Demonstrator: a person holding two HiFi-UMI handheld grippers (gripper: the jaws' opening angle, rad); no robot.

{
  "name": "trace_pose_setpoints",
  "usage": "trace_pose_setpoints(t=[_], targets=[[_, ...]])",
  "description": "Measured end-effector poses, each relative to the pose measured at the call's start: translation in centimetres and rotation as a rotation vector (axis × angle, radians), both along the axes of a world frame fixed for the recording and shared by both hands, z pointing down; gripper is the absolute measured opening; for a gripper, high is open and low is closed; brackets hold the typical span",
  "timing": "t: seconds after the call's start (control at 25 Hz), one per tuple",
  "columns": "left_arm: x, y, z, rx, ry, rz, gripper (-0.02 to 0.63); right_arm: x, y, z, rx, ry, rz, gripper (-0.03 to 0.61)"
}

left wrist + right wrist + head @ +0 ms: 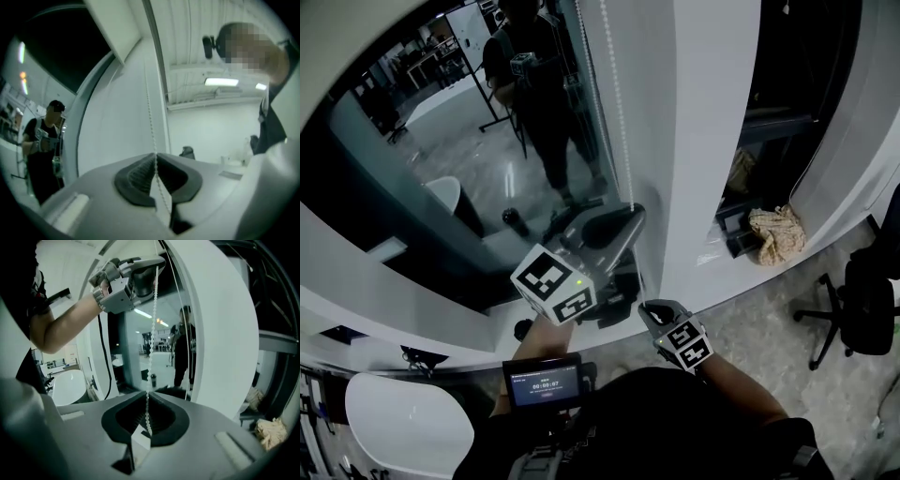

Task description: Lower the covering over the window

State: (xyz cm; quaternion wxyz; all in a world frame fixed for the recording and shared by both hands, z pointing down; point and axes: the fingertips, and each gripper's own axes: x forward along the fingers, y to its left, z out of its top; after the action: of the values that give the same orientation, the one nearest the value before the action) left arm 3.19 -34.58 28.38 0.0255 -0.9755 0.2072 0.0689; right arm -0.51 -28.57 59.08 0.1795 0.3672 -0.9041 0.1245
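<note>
The step in hand is the pulling of the bead chain [622, 122] that hangs along the white frame [703, 141] at the right edge of the window [441, 169]. The left tool [155, 154] is the higher one and its jaws are pressed together on the chain. The right tool [147, 392] is lower on the same strand and pinches it in the same way, so the chain runs straight between the two. The blind itself does not show in any view. The glass in the head view is bare, so I judge that the lowering has hardly begun. The next move probably calls for a steady pull straight down with one tool while the other lets go and takes a new hold, without letting the thin chain slip out.
</note>
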Motion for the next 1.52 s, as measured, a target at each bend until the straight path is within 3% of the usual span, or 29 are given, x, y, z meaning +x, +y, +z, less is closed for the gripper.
trace_pose_setpoints(t=[0.04,0.12,0.24,0.4,0.56,0.68,0.8,0.96,1.08,1.24,1.28,1.32,1.52], targets=[[0.0,-0.8,2.6,-0.029,-0.038,-0.026,0.009,0.4,0.5,2.0,-0.070,0.032,0.006,0.019],[-0.8,-2.3,8.0,-0.175,-0.027,-0.052,0.009,1.6,1.3,4.4,-0.164,0.026,0.050,0.027],[-2.9,-3.9,15.1,-0.368,0.011,-0.112,0.009,3.7,0.5,2.5,-0.119,-0.106,0.153,0.121],[-3.9,-3.5,21.3,-0.443,-0.047,-0.161,0.009,5.6,-1.6,-3.7,0.032,-0.279,0.247,0.120],[-4.2,-2.7,21.6,-0.449,0.002,-0.161,0.009,6.2,-2.4,-11.3,0.153,-0.444,0.269,0.126],[-3.6,-1.9,22.5,-0.438,-0.035,-0.157,0.009,5.4,-2.5,-19.1,0.278,-0.555,0.228,0.120],[-2.5,0.7,27.6,-0.492,-0.178,-0.131,0.009,4.1,-2.6,-26.3,0.418,-0.549,0.159,0.112],[-1.9,6.6,36.5,-0.669,-0.337,-0.068,0.009,2.3,-3.0,-33.3,0.506,-0.556,0.079,0.126],[-1.9,8.9,38.6,-0.751,-0.330,-0.038,0.009,1.3,-3.2,-36.6,0.548,-0.545,0.037,0.130],[-2.1,9.1,38.5,-0.756,-0.328,-0.040,0.011,0.9,-3.3,-38.8,0.612,-0.515,0.017,0.125],[-2.2,9.1,38.5,-0.754,-0.328,-0.043,0.011,0.8,-3.3,-39.0,0.620,-0.496,0.017,0.071],[-2.3,9.2,38.5,-0.753,-0.327,-0.044,0.009,0.7,-3.5,-39.0,0.622,-0.475,0.018,0.028],[-2.3,10.3,39.4,-0.717,-0.404,-0.027,0.011,-0.5,-4.3,-37.9,0.537,-0.413,-0.033,0.017]])
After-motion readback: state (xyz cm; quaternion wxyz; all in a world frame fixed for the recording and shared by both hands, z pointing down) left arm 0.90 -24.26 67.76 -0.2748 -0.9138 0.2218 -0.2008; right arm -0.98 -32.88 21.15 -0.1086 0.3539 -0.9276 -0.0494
